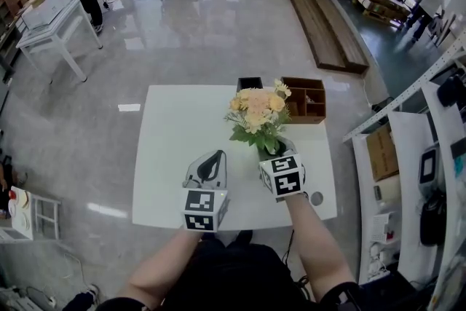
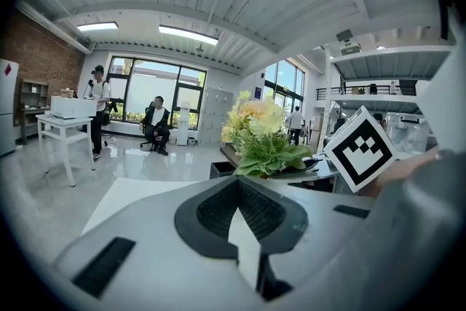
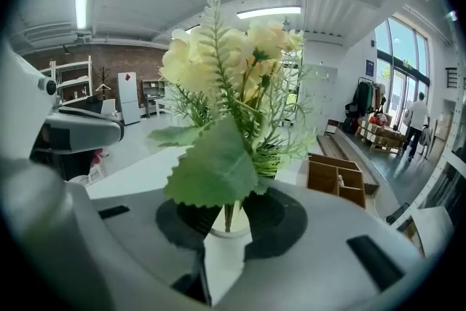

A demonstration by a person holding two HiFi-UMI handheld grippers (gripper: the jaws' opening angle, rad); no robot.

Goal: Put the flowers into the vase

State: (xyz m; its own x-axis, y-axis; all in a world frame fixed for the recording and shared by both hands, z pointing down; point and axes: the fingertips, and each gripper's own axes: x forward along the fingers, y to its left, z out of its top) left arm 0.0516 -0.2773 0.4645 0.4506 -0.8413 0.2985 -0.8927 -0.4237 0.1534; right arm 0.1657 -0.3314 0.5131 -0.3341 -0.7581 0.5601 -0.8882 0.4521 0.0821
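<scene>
The head view looked steeply down; both gripper views (low, close) faced the flowers (image 1: 258,111) it shared.

Daylight pours in through the tall windows (image 2: 145,91) and glares off the polished floor (image 1: 182,18); ceiling strip lights (image 2: 188,34) add more. The white desk (image 1: 175,156) gleams, its shadows faint. The flowers (image 3: 226,62) look washed out, and both gripper views bow toward black rims (nearest surfaces go soft).
</scene>
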